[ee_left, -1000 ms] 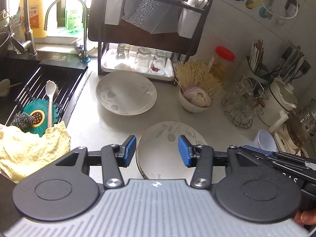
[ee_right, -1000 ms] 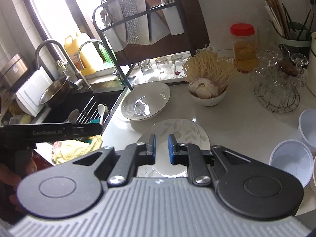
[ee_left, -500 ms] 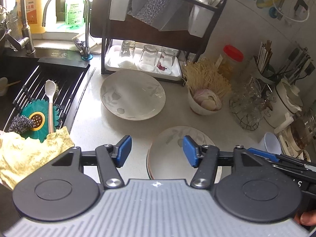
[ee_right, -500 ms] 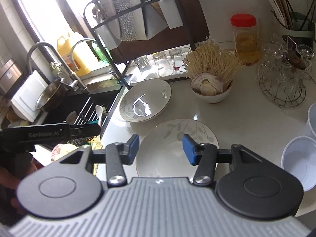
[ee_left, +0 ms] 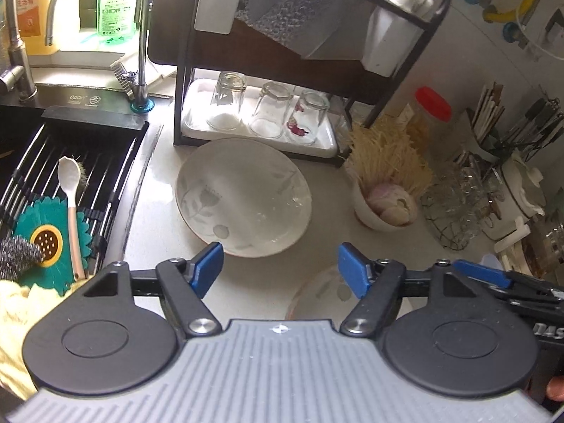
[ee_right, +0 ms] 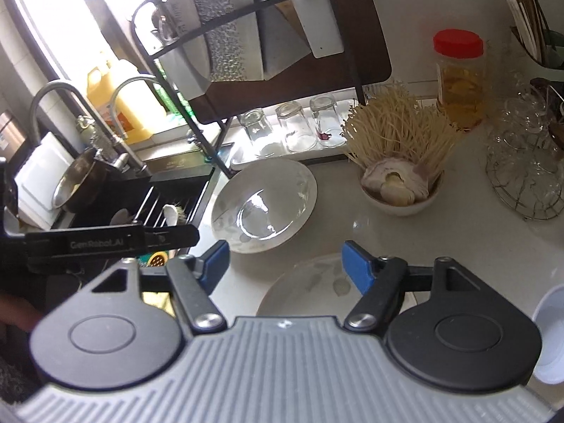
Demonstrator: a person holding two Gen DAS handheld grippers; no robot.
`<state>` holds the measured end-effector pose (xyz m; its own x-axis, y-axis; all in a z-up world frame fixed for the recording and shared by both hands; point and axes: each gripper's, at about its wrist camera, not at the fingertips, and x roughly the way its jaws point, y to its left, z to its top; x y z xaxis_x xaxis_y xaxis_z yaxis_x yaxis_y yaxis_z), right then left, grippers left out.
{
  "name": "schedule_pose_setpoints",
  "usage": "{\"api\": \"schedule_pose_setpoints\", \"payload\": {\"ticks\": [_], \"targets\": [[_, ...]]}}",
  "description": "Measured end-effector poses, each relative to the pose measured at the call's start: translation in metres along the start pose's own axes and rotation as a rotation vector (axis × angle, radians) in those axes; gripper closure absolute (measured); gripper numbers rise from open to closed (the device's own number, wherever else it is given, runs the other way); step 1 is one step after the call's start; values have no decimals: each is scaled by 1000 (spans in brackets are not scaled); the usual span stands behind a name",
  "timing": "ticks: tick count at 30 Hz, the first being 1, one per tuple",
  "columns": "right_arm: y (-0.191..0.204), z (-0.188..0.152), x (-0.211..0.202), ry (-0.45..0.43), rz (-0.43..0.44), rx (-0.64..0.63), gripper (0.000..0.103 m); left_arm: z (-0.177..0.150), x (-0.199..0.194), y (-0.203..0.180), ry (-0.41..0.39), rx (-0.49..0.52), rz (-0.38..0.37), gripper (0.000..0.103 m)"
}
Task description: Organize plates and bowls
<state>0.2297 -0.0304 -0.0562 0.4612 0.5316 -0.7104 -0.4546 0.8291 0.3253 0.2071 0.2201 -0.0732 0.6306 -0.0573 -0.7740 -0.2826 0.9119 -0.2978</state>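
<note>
A wide white bowl with a leaf pattern (ee_left: 243, 195) sits on the counter in front of the dish rack (ee_left: 299, 53); it also shows in the right wrist view (ee_right: 264, 206). A flat plate with the same pattern (ee_left: 317, 294) lies nearer, partly hidden under the grippers, and shows in the right wrist view (ee_right: 310, 289). My left gripper (ee_left: 280, 269) is open and empty just short of the bowl's near rim. My right gripper (ee_right: 285, 264) is open and empty above the plate's far edge.
A small bowl of mushrooms (ee_left: 384, 204) stands right of the wide bowl. Upturned glasses (ee_left: 268, 112) sit on the rack's tray. The sink (ee_left: 53, 183) with a spoon is at left. A wire basket of glasses (ee_right: 525, 176) and plastic cups (ee_right: 553, 338) are at right.
My right gripper has gone from shut to wide open. Both grippers have moved forward toward the wide bowl, and the near plate has slid under them in view.
</note>
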Motion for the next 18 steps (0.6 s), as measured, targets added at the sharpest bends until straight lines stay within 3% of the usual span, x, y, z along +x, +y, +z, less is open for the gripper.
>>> {"api": "schedule_pose_setpoints", "payload": {"ticks": [1,2,15,18], "targets": [[-1,3,4,-2,-2,16,1,4,5,4,7,0,0,23],[-2,5,9,-3,-11,31,0,8,11,8,16,-3,-3,22],[4,22,96,113,-45,152,1,55,90,76,109,-7,-43,22],[4,27,117,140,-49,172,7,63,110,87,129,26,-55,23]]}}
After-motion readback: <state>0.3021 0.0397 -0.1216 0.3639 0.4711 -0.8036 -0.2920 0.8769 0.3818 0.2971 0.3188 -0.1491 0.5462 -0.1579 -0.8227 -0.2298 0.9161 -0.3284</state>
